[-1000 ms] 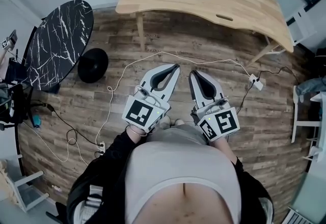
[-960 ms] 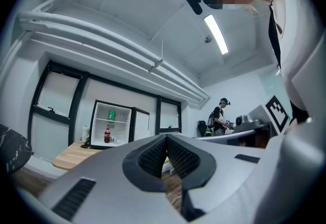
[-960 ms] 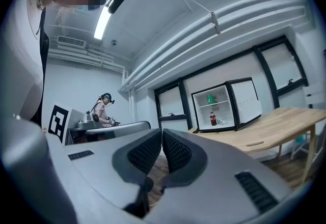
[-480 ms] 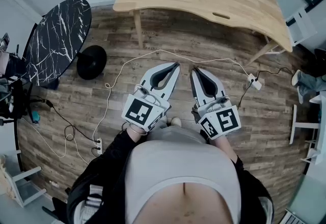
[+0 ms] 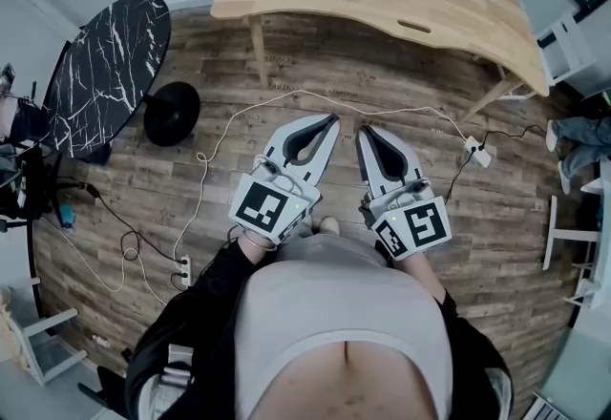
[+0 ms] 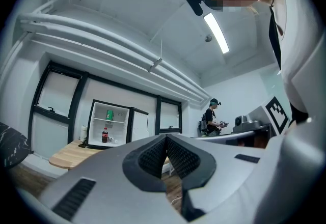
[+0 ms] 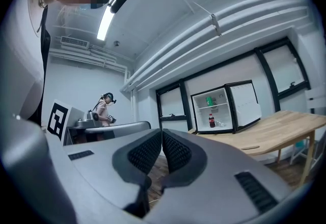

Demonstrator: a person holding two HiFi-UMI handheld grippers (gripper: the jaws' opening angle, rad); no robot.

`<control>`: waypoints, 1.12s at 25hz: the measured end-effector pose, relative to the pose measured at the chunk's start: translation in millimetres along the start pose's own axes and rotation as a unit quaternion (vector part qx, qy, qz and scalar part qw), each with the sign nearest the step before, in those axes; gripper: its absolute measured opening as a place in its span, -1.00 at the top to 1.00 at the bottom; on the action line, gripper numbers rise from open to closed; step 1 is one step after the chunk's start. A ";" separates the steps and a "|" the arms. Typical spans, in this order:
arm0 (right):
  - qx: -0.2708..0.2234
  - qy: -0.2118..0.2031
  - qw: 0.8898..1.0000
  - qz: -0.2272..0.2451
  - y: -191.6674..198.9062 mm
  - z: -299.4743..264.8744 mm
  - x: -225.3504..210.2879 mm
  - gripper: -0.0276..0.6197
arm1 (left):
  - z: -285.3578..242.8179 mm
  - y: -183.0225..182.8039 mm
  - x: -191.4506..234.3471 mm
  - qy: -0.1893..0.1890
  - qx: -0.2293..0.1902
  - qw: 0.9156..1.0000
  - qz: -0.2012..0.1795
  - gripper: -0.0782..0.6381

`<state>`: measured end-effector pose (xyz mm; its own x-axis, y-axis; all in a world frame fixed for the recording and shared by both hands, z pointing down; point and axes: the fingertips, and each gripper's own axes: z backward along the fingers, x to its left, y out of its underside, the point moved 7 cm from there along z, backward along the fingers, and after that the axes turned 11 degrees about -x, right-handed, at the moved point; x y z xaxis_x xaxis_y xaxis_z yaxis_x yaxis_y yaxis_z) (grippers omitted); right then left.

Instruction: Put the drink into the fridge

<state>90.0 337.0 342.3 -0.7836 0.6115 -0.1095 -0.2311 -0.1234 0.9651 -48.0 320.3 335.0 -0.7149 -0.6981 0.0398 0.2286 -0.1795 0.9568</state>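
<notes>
Head view: left claw [image 5: 327, 122] and right claw [image 5: 367, 135] clenched empty, away from the surface [image 5: 382, 3]; open fridge [image 7: 221, 110] holds a bottle [image 7: 211, 120], so shutting it likely comes next

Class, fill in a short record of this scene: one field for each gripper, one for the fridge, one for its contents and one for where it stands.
left gripper: shut, nothing between the jaws
right gripper: shut, nothing between the jaws
fridge: door open
stands on: wooden desk
inside, lower level: cola bottle
inside, upper shelf: green can
</notes>
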 end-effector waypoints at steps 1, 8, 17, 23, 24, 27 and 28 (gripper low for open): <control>0.001 0.000 1.000 0.002 0.2 -0.6 -0.4 0.82 | -0.5 0.0 0.5 0.000 0.000 1.000 0.000 0.76; 0.001 -0.001 1.000 0.004 -0.3 -1.6 -2.8 0.82 | -1.7 0.2 0.9 -0.002 0.002 1.000 -0.001 0.76; 0.003 -0.002 1.000 0.005 0.0 -4.0 -1.2 0.82 | -0.7 -1.2 3.3 -0.003 0.002 1.000 -0.001 0.76; 0.003 -0.002 1.000 0.005 -0.3 -3.4 1.7 0.82 | 1.7 -2.5 2.8 -0.003 0.002 1.000 -0.001 0.76; 0.003 -0.003 1.000 0.006 -0.1 -3.4 2.4 0.82 | 1.9 -2.6 2.6 -0.002 0.001 1.000 0.000 0.76; 0.004 -0.006 1.000 0.008 0.4 -3.2 4.1 0.82 | 2.2 -2.2 1.7 0.000 0.001 1.000 0.000 0.76; 0.004 -0.006 1.000 0.008 0.2 -3.1 4.0 0.82 | 2.0 -2.1 1.4 0.000 0.001 1.000 0.000 0.76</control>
<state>85.0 337.0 341.3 -0.7800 0.6192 -0.0903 -0.2135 -0.1276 0.9686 -50.8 321.1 333.6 -0.7144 -0.6986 0.0403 0.2276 -0.1774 0.9575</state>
